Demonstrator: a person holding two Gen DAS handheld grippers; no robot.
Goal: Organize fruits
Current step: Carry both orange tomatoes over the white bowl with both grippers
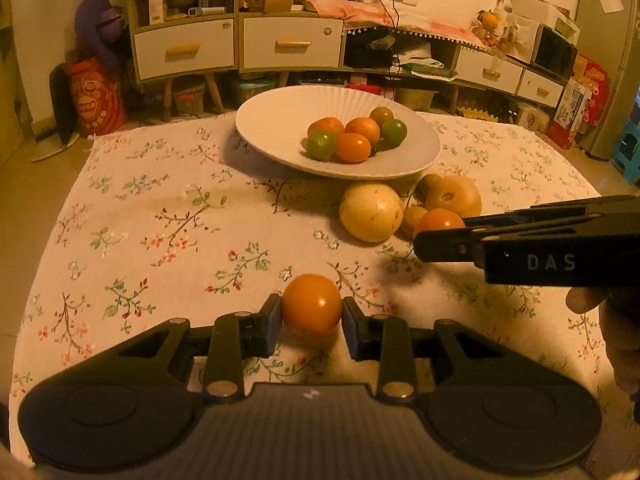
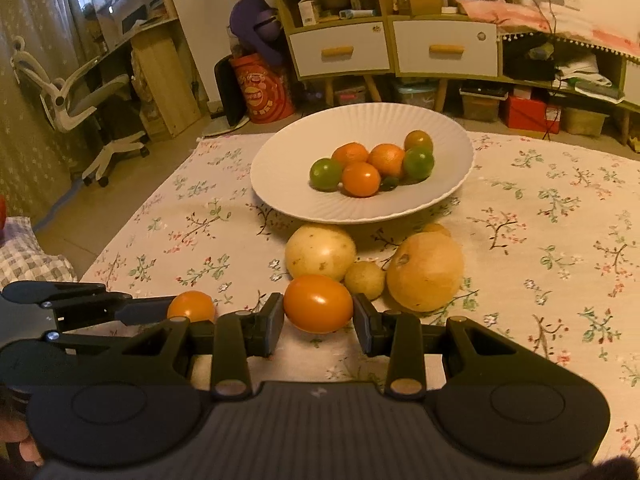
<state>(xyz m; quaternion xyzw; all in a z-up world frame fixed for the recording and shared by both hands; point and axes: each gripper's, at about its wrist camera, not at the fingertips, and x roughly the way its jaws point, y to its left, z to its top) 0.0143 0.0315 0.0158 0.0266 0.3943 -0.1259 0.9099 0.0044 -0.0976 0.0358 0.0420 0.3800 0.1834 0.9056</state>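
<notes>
1. Nearest us, our left gripper (image 1: 312, 320) clamps a round orange tomato (image 1: 311, 305) between its two pads, above the floral tablecloth (image 1: 160, 216).
2. Just to its right, our right gripper (image 2: 318, 316) grips a second, more oval orange tomato (image 2: 319, 303), pads pressed to both sides; whether either fruit touches the cloth we cannot tell.
3. Beyond the right gripper lies a loose cluster on the cloth: a pale yellow round fruit (image 2: 320, 251), a small yellowish fruit (image 2: 365, 280) and a larger tan fruit (image 2: 425, 272), close together, with another small fruit (image 2: 436, 229) half hidden behind.
4. Farther back, we see the white ribbed plate (image 2: 280, 160) holding a huddle of orange and green tomatoes (image 2: 372, 164).
5. Farthest, a cabinet with white drawers (image 2: 340, 50) lines the wall; an office chair (image 2: 76, 92) stands far left.
</notes>
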